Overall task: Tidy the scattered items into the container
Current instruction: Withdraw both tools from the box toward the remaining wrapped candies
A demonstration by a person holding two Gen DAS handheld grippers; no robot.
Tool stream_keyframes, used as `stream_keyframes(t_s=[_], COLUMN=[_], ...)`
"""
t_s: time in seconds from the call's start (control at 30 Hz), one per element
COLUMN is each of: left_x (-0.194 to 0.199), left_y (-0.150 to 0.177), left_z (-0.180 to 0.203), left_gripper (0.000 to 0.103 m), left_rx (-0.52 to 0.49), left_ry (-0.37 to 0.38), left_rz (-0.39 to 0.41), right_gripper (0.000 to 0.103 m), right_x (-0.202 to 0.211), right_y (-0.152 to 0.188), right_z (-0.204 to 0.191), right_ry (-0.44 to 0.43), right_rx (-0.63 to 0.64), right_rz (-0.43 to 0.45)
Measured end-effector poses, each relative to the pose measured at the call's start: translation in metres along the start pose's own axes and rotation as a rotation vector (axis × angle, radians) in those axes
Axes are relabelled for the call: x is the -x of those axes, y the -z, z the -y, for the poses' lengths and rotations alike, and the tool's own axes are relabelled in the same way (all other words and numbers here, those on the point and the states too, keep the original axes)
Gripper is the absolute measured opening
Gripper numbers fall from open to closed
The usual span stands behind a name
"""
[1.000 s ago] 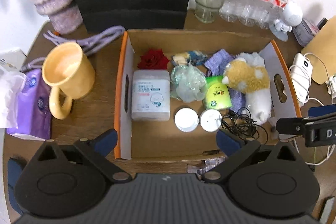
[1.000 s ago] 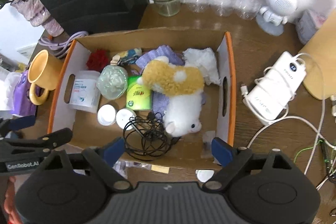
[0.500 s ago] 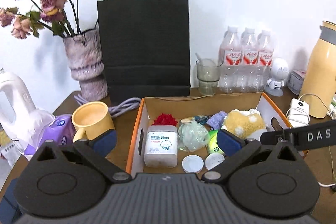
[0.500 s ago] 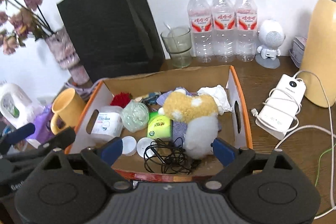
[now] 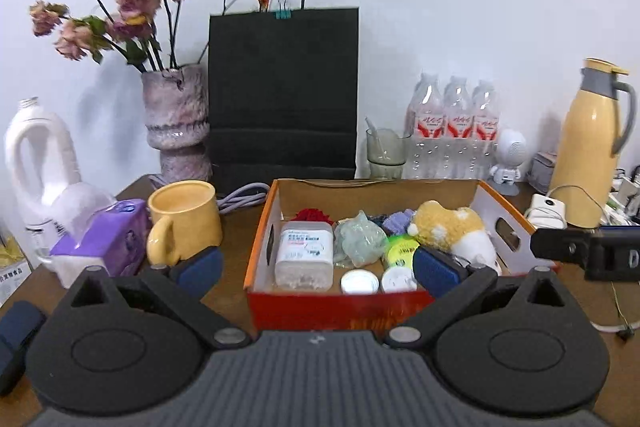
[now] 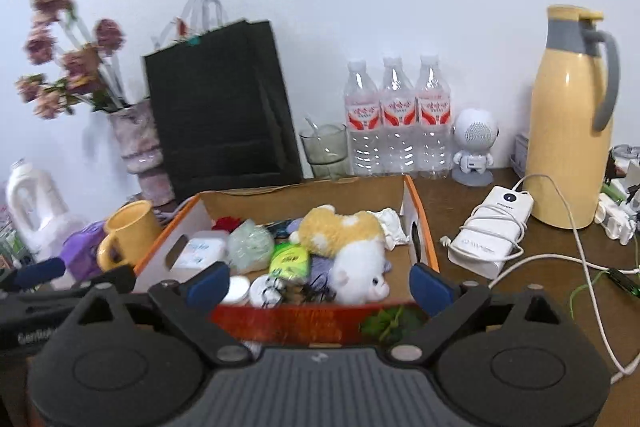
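Observation:
An open cardboard box [image 5: 262,231] [image 6: 420,227] stands on the wooden table. It holds a plush toy [image 5: 450,227] [image 6: 340,227], a white plastic bottle [image 5: 306,251], a green packet [image 6: 290,259], a red flower [image 5: 312,215], two white lids [image 5: 358,281], a crumpled bag [image 6: 250,245] and black cable [image 6: 316,291]. My left gripper [image 5: 316,269] is open and empty, low in front of the box. My right gripper [image 6: 320,283] is open and empty, also at the box's near side.
A yellow mug [image 5: 184,219], purple tissue pack [image 5: 104,239], white jug [image 5: 38,155] and flower vase [image 5: 176,119] stand left. A black paper bag [image 5: 282,91], glass [image 6: 324,151], water bottles [image 6: 396,115], robot speaker [image 6: 474,143], yellow flask [image 6: 568,119] and charger with cables [image 6: 492,235] stand behind and right.
Both grippers have dropped and tilted from looking down into the box to looking level across the table. They stay open and empty. The box contents have not moved.

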State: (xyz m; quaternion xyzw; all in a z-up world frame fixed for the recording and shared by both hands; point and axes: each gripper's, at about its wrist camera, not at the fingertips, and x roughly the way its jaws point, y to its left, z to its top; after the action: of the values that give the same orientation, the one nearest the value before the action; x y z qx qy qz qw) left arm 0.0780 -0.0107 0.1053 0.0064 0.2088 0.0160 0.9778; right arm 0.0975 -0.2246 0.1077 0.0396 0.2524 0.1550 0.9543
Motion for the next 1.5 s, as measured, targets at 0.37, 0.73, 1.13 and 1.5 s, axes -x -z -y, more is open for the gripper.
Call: stream_keyframes(t_s=[0.37,0.73,1.13,1.5], left_x=[0.114,0.087,-0.048,-0.101], left_y=[0.072,0.1,0.074,0.068], left_z=[-0.009,-0.007,0.008,0.023], left_gripper=[0.103,0.081,0.063,0.057], left_rx=[-0.075,-0.171,-0.062,0.002], left_ry=[0.034,0.06,0.26,0.291], left_rz=[0.168,0.033,-0.178,-0.273], right_gripper=[0.103,0.103,0.095,0.093], right_x=[0.113,0.101,0.037,-0.016], right_y=[0.089,0.116,0.104,0.092], right_z=[-0.022,-0.024,0.008,0.002], right_ry=[-0.068,-0.071,-0.073,-0.132], right_rx=[0.033,0.053,-0.002,0.018], right_rz=[0.091,0.047,-0.035,-0.085])
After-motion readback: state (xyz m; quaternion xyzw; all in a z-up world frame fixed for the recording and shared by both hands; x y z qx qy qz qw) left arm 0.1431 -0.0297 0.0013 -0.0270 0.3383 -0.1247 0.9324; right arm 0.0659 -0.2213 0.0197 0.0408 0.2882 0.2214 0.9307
